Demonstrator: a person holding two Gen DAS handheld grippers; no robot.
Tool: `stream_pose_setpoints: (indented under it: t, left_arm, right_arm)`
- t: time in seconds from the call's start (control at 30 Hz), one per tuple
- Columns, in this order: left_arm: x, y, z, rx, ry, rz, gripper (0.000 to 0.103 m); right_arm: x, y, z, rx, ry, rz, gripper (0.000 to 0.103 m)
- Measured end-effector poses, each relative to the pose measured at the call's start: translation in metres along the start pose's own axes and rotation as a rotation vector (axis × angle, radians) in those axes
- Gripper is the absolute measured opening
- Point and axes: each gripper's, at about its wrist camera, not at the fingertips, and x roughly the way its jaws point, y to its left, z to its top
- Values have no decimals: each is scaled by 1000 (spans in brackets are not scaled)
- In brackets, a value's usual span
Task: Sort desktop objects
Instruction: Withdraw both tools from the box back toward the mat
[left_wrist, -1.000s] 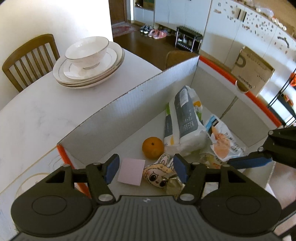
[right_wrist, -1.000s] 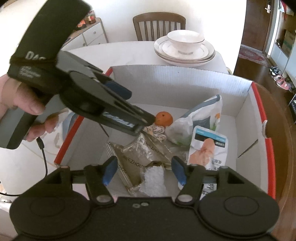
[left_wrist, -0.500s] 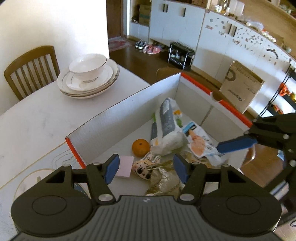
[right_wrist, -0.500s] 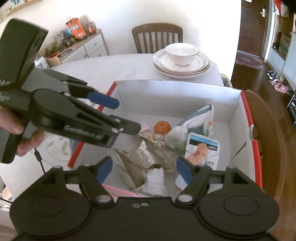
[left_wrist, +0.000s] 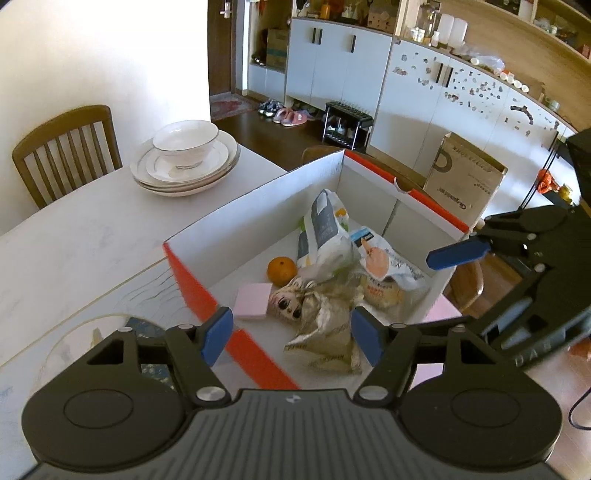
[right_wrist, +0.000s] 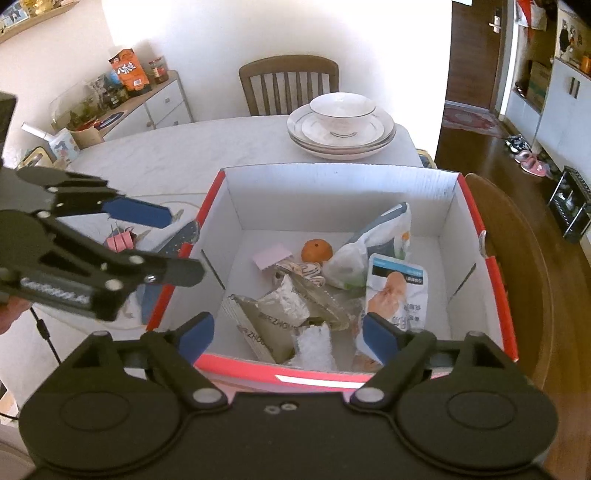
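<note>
Crinkly silver foil snack bag (right_wrist: 284, 314) in the red-rimmed white cardboard box (right_wrist: 495, 280) looks light and slippery, best pinched at its folded top edge; both the left gripper (left_wrist: 291, 338) and right gripper (right_wrist: 286, 334) gape wide, empty.

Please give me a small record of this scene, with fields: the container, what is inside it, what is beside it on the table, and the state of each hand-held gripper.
container: cardboard box, open top, red outside, white inside
inside box: orange; pink notepad; doll-face toy; crumpled silver bag; two snack packets
beside box: pink clip on the table
farther back: bowl on stacked plates
left hand-held gripper: open, empty, above the near box edge
right hand-held gripper: open, empty, above the near box edge
</note>
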Motion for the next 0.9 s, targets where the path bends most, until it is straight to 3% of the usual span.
stream_pose_setpoints:
  t: [0.33, 0.63, 0.77, 0.9]
  left_arm:
    - [-44, 26, -40, 33, -49, 26, 81]
    - [-66, 65, -86, 21, -50, 47, 90]
    - [-74, 80, -109, 14, -51, 64, 103]
    - [-80, 100, -128, -17, -35, 79, 103]
  right_arm:
    - [4, 39, 3, 17, -25, -36, 102]
    - [19, 88, 14, 0, -46, -58, 102]
    - [26, 111, 17, -1, -45, -60, 102]
    - [37, 134, 20, -5, -42, -67, 102]
